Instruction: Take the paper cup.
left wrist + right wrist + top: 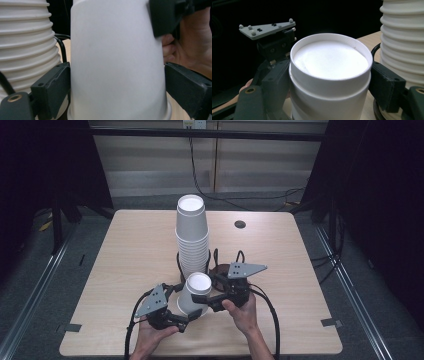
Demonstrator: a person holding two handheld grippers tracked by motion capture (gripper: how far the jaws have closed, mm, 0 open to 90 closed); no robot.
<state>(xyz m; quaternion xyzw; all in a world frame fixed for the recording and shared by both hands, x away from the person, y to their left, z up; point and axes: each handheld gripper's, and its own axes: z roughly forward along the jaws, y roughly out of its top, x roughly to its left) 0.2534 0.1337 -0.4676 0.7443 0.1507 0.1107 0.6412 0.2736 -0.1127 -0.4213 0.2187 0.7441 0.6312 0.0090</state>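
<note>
No readable brand, label or writing on anything; cups are plain white. Single upside-down paper cup (194, 293) stands on the near middle of the table (135, 250), just in front of the tall stack of upside-down cups (192, 232), close beside it, contact unclear. Left gripper (186, 319) is low at the cup's base; in the left gripper view its jaws flank the cup, left pad at the wall, right pad with a slim gap, so it is partly parted and not clamping. Right gripper (200, 298) comes in from the right near the cup's upper part; in the right gripper view its jaws sit on both sides of the cup just under the upturned bottom, pads against the wall, gripping it. Table is light wood laminate with rounded corners, a dark round grommet (240, 224) far right, tape bits at the near corners. Grey floor, dark curtains at the sides, pale wall panels behind, black cables on the floor.
</note>
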